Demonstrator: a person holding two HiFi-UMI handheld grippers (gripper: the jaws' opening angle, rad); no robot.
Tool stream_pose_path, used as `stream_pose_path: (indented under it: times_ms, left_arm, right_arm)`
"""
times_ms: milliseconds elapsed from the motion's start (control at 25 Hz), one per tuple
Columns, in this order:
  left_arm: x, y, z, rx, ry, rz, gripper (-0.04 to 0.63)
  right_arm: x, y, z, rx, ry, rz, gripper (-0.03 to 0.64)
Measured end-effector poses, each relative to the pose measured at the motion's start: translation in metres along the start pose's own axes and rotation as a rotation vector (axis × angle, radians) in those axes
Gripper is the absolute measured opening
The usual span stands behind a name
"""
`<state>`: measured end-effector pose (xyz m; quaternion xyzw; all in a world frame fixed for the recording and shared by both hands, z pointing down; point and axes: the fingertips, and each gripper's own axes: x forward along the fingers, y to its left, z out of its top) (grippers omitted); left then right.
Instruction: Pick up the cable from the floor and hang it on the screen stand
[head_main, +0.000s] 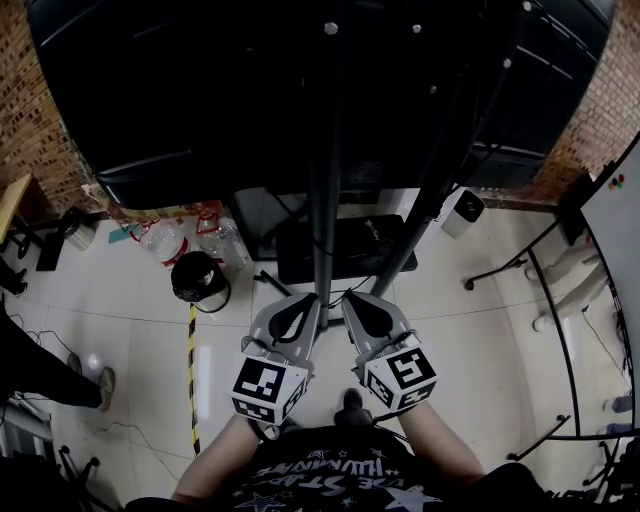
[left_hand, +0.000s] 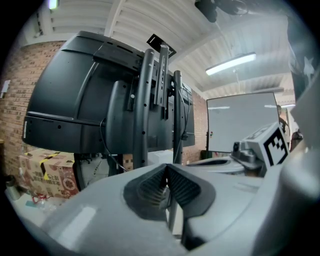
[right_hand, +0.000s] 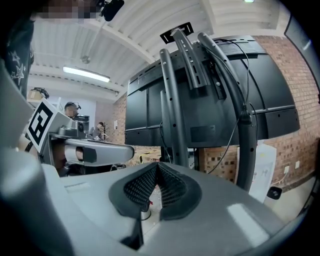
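Note:
The screen stand (head_main: 324, 190) rises right in front of me, its black poles carrying a big dark screen (head_main: 190, 90) seen from behind. My left gripper (head_main: 304, 302) and right gripper (head_main: 354, 300) are side by side just short of the centre pole, both shut with nothing between the pads. In the left gripper view the left gripper (left_hand: 166, 168) points at the stand's poles (left_hand: 142, 105). The right gripper (right_hand: 156, 165) faces the same poles (right_hand: 169, 105). A thin black cable (right_hand: 231, 131) hangs down the screen's back beside a pole. Thin cables (head_main: 352, 287) lie by the stand's base.
A black round bin (head_main: 200, 281) and clear plastic bottles (head_main: 165, 240) sit left of the base (head_main: 340, 250). Yellow-black tape (head_main: 192, 380) marks the floor. A white box (head_main: 463, 211) and a whiteboard (head_main: 612, 235) stand at the right. Someone's shoes (head_main: 92, 376) show at the left.

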<state>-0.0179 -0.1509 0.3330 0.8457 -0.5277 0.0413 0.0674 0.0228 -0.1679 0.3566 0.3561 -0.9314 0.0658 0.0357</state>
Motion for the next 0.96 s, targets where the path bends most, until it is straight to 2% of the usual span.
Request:
stream_pose_path:
  times_ms: [640, 960]
  left_arm:
    - [0.0051, -0.0041, -0.0032, 0.002, 0.018, -0.012, 0.005]
    - [0.0044, -0.0001, -0.0042, -0.004, 0.014, 0.006, 0.005]
  right_arm:
    - [0.003, -0.0014, -0.0062, -0.029, 0.046, 0.029, 0.008]
    - [0.0045, -0.001, -0.0048, -0.035, 0.045, 0.04, 0.008]
